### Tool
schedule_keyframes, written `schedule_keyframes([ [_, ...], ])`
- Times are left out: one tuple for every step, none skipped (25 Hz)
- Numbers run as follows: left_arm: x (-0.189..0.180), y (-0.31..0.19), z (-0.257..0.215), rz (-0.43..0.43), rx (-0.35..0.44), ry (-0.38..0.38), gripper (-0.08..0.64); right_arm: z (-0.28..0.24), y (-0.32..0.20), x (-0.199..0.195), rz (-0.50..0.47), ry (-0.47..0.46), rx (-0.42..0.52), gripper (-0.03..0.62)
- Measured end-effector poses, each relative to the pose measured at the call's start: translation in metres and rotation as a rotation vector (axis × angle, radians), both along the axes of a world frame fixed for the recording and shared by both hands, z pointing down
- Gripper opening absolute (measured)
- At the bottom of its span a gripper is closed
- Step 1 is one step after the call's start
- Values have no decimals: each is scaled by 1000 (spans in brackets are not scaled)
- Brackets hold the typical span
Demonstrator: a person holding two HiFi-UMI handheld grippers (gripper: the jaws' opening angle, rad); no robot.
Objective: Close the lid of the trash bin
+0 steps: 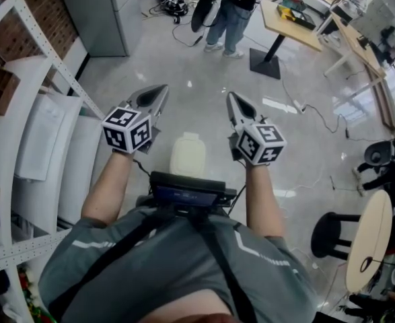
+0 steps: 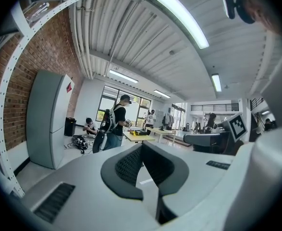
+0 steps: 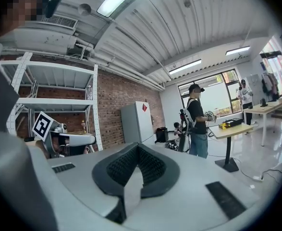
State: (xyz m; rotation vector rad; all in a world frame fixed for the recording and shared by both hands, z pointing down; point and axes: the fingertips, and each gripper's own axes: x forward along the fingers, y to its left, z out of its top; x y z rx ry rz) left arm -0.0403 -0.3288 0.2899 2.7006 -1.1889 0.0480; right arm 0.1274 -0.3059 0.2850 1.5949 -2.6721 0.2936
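Note:
In the head view a cream trash bin [image 1: 187, 155] stands on the floor just ahead of the person, between the two forearms. Only its pale top shows from above, and I cannot tell how the lid stands. My left gripper [image 1: 161, 90] is held above and to the bin's left, my right gripper [image 1: 231, 97] above and to its right, both pointing away across the floor. Neither touches the bin. The left gripper [image 2: 141, 147] and the right gripper [image 3: 137, 147] each have their jaws together with nothing between them. The bin is out of sight in both gripper views.
A white shelf rack [image 1: 42, 147] runs along the left, with a grey cabinet [image 1: 99, 12] beyond it. A person [image 1: 231, 9] stands at the back beside a wooden table [image 1: 291, 22]. A round table [image 1: 369, 241] and black stool [image 1: 332, 231] stand at right; cables [image 1: 318, 116] cross the floor.

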Motion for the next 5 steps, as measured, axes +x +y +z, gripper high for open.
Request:
schedule_keyframes([
  [-1,0,0,1,-1,-3,-2,1,0,-1,-2,2,-1,6],
  [0,1,1,4,-2,-4,-2,1,0,-1,-4,4,-3,6],
  [1,2,2,8,-2,-5,-2,2,1,-1,-6,6,-4,6],
  [2,3,3,13,-3,-5,-2,3,1,-1,-9,8,-4,6],
  [4,5,4,19,-4,-5,-2,4,2,-1,-12,10,-5,6],
])
